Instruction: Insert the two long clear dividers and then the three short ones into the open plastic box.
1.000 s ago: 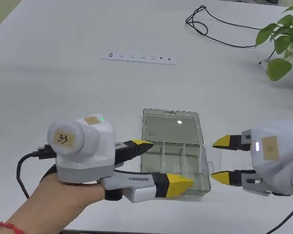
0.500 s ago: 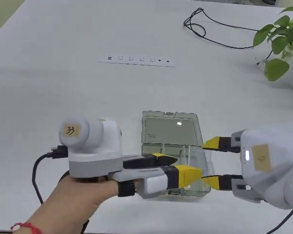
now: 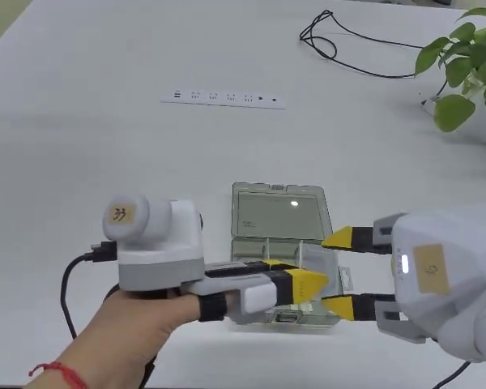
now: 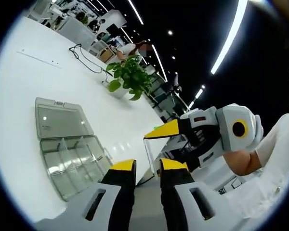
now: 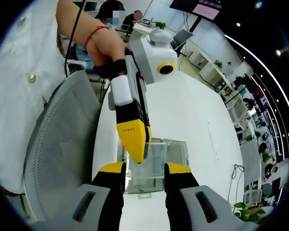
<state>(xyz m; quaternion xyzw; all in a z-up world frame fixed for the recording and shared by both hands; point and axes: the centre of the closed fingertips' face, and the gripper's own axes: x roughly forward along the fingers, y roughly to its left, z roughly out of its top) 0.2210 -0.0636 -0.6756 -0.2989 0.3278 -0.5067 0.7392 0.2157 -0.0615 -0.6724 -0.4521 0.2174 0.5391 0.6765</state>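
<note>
The clear plastic box lies open on the white table, lid flat behind its tray, with upright clear dividers standing in the tray. Just above the tray's front right corner a small clear divider is held upright. My right gripper spans it top and bottom between its yellow-tipped jaws. My left gripper comes in from the left, its jaws almost together on the divider's edge. In the right gripper view the right gripper faces the left gripper's yellow jaw, which overlaps the clear piece.
A white power strip lies farther back on the table. A black cable coils at the far edge, and a green plant stands at the back right. A cable trails from the left gripper past the person's hand.
The left gripper has moved right toward the right gripper and its jaws have closed from wide apart to nearly together on the divider. The right gripper shifted slightly left and kept its jaw gap.
</note>
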